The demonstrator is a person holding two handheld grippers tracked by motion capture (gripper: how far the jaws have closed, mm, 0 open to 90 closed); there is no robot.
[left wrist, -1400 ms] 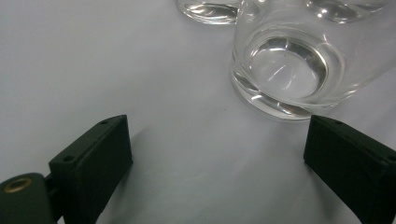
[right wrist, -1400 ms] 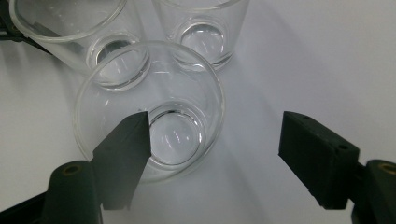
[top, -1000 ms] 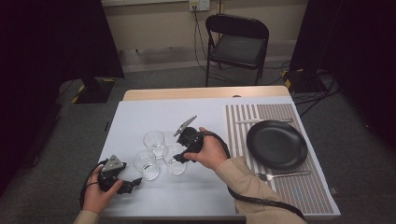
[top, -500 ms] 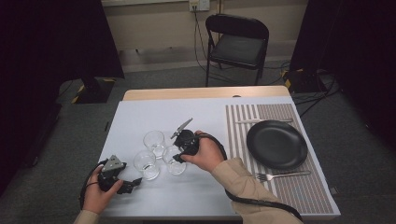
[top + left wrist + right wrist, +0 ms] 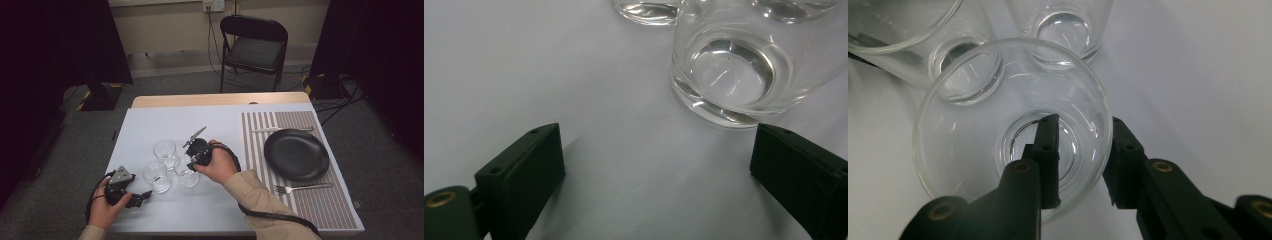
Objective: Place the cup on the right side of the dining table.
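**A:** Your right gripper's fingers (image 5: 1048,150) are straddling the rim of the nearest glass (image 5: 973,165), one jaw dipped inside the bowl and the other outside the wall, with only a narrow gap between them. From the right gripper view I cannot tell whether the pads have bitten yet, so treat it as not yet held

**B:** And where does that glass sit?

**A:** Take the black plate (image 5: 296,154) as your mark. The glass (image 5: 186,175) stands on the white table (image 5: 150,125) well to the plate's left, beyond the striped mat (image 5: 260,150), under your right gripper (image 5: 196,150). Close squarely on the wall, a little below the lip, and only firmly enough to stop a slip; a thin rim like that looks as though it would chip or twist under a hard squeeze

**B:** What about the neighbours?

**A:** Two more crowd it. The second glass (image 5: 156,176) is just beside it, farther from the plate, and the third glass (image 5: 165,151) is beside both, toward the far edge. They look close enough to knock, so lift straight up before you carry toward the plate

**B:** My other hand?

**A:** Your left gripper (image 5: 136,198) lies low on the table, farthest of all from the plate, jaws spread wide with nothing between them. The second glass (image 5: 729,75) stands just ahead of its right-hand pad (image 5: 794,175). Keep that hand quiet while the right one lifts, or bring it in to steady the second glass if the group shifts
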